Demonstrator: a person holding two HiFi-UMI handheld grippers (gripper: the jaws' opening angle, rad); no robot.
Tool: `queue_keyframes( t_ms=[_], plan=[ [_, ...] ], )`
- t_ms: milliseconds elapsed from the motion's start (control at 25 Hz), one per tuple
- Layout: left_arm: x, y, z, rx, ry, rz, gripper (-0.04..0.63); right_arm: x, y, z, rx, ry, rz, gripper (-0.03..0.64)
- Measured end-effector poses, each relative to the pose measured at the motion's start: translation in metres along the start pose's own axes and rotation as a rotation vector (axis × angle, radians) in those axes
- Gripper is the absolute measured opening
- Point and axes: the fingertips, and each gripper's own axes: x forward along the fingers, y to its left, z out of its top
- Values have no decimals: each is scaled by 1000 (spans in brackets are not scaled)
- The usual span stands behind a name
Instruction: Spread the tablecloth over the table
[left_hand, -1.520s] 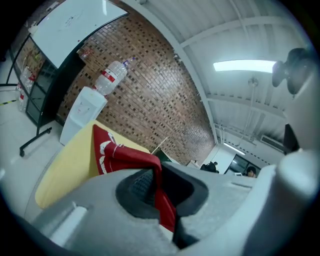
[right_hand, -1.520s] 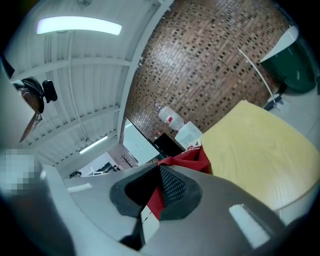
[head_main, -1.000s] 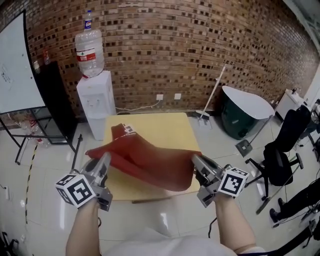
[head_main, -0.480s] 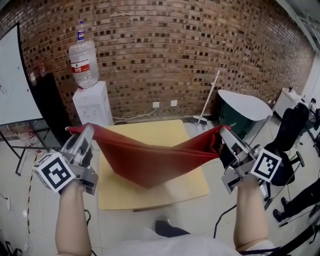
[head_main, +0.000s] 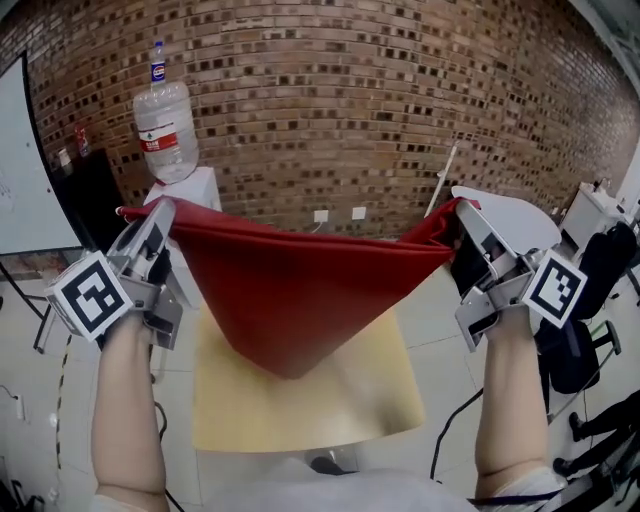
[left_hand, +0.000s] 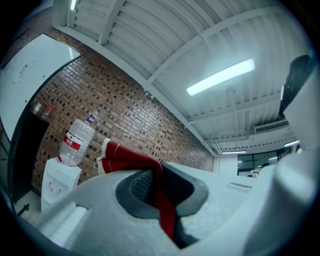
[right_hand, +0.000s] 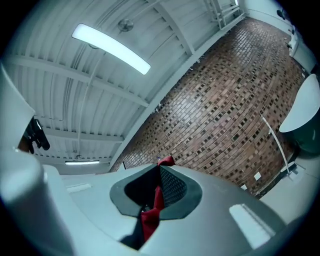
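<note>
A red tablecloth (head_main: 290, 290) hangs stretched in the air between my two grippers, sagging to a point above the light wooden table (head_main: 330, 410). My left gripper (head_main: 158, 215) is shut on the cloth's left corner, raised at the left of the head view. My right gripper (head_main: 462, 213) is shut on the right corner at about the same height. In the left gripper view red cloth (left_hand: 159, 200) is pinched between the jaws, with its hem poking out past the tips. The right gripper view also has red cloth (right_hand: 152, 207) clamped between the jaws. Both grippers point slightly upward.
A white water dispenser with a bottle (head_main: 166, 118) stands behind the table by the brick wall. A whiteboard (head_main: 15, 160) is at the far left. A dark green bin with a white lid (head_main: 520, 220), a broom (head_main: 440, 180) and office chairs (head_main: 590, 320) are at the right.
Both grippers have risen and moved apart, lifting the red cloth off the table and pulling its top edge taut. The cloth now hangs in the air above the table.
</note>
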Motion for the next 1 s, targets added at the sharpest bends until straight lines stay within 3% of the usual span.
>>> queue_keyframes(
  t_ms=[120, 360, 720, 880, 1000],
  plan=[
    [43, 27, 3, 3, 14, 29, 8, 44, -39, 12, 12, -2, -19, 3],
    [133, 79, 17, 94, 70, 69, 8, 131, -109, 37, -57, 37, -89, 3],
    [220, 120, 63, 155, 26, 131, 8, 229, -138, 95, -155, -17, -55, 3],
    [237, 134, 85, 208, 5, 136, 8, 255, -147, 114, -186, -53, -54, 3],
    [235, 158, 82, 235, -4, 149, 8, 268, -149, 106, -234, -65, -12, 3]
  ],
)
